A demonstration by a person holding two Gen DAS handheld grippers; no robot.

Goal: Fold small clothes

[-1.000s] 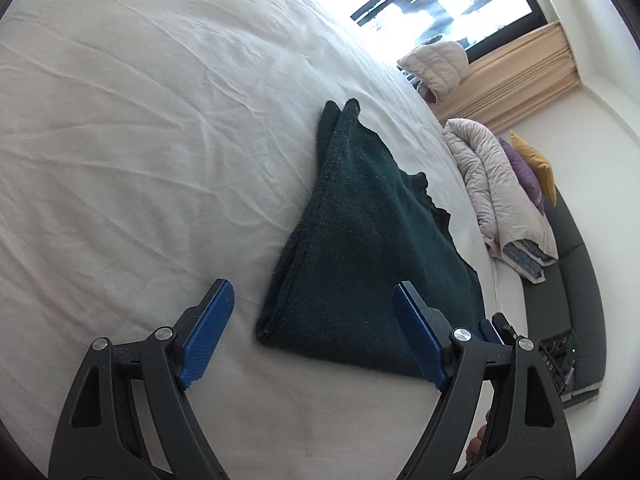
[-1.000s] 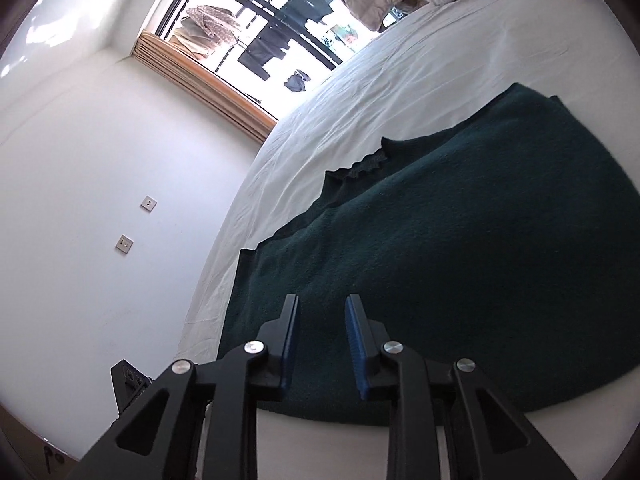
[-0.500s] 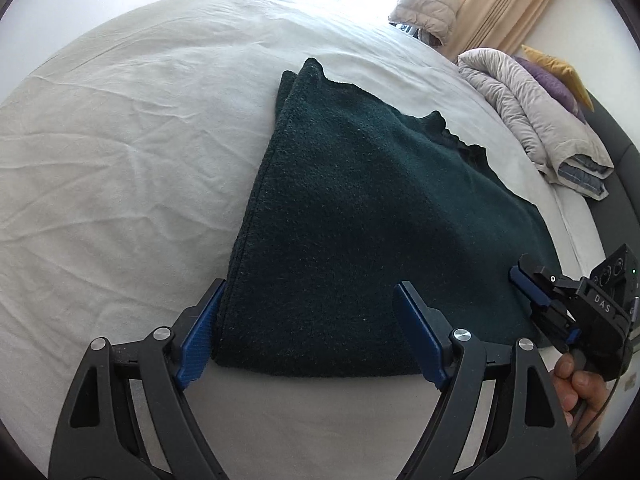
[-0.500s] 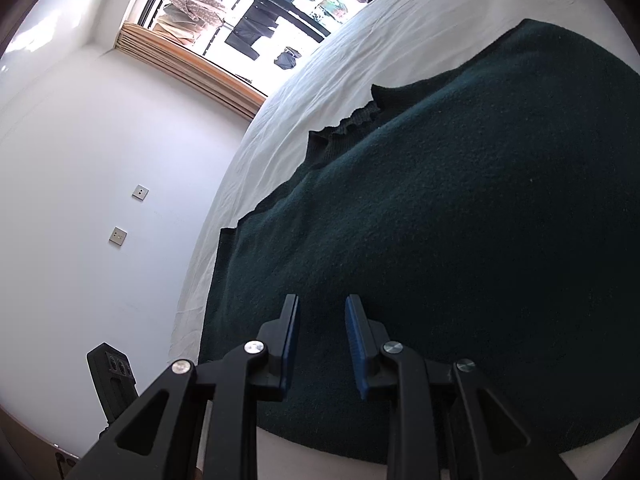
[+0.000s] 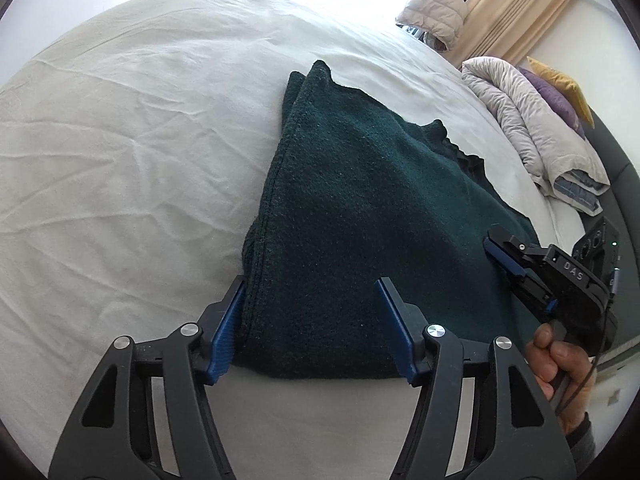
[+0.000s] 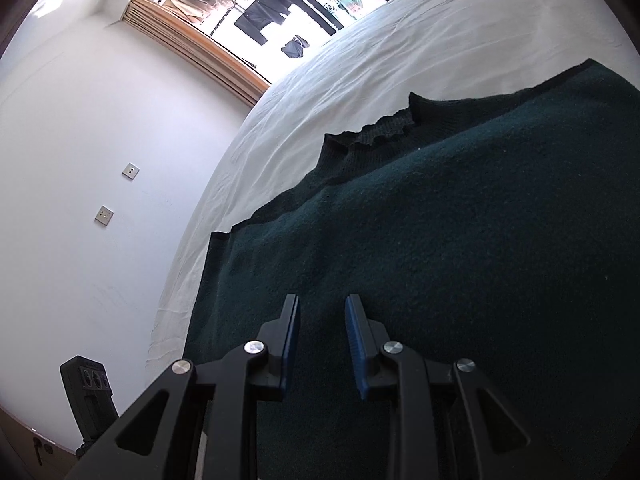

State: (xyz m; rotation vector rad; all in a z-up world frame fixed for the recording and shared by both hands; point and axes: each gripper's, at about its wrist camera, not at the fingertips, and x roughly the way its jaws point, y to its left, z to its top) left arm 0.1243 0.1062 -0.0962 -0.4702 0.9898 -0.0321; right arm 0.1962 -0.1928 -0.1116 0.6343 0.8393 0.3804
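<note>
Left gripper (image 5: 312, 320) spread wide astride one sweater (image 5: 360, 216) corner; right gripper (image 6: 322, 344) part-open over it.

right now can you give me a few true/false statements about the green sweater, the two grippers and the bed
1. The dark green sweater lies folded on the white bed sheet. True.
2. The left gripper is clamped shut on the sweater. False: its jaws stand wide open, straddling the sweater's near left corner.
3. The right gripper has its jaws parted only narrowly, above the sweater. True.
4. The sweater's ribbed collar points toward the camera in the right wrist view. False: it sits on the far edge, toward the window.
5. A pale quilted duvet is bunched at the bed's far right in the left wrist view. True.
6. The sweater is bright red. False: it is dark green.
</note>
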